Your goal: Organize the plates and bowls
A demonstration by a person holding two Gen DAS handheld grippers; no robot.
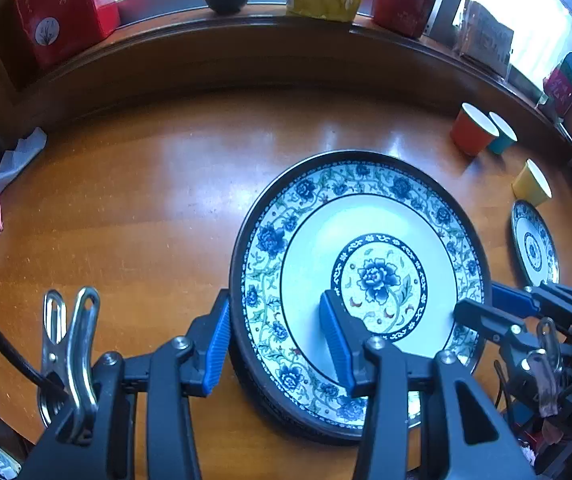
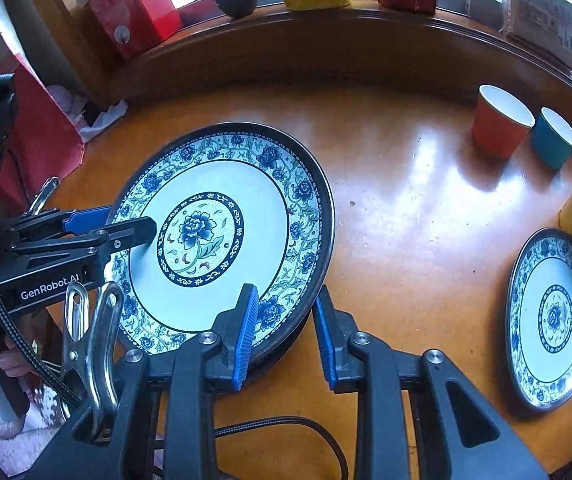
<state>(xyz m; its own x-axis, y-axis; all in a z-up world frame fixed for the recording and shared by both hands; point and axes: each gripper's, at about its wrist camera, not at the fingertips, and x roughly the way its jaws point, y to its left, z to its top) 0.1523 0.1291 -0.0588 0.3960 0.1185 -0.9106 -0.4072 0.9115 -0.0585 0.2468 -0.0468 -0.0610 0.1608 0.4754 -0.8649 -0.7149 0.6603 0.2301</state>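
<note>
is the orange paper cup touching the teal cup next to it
Cannot tell. In the right wrist view the orange cup overlaps the teal cup with no visible gap, but one may simply stand in front. The left wrist view overlaps them too.

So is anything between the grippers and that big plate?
No. Both grippers straddle the big plate's rim: left gripper on its left edge, right gripper on its near-right edge, jaws open.

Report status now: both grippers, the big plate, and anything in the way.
Left gripper and right gripper open, jaws astride opposite rims of big plate. Plate flat on stack, not lifted. Small plate, cups stand apart.
</note>
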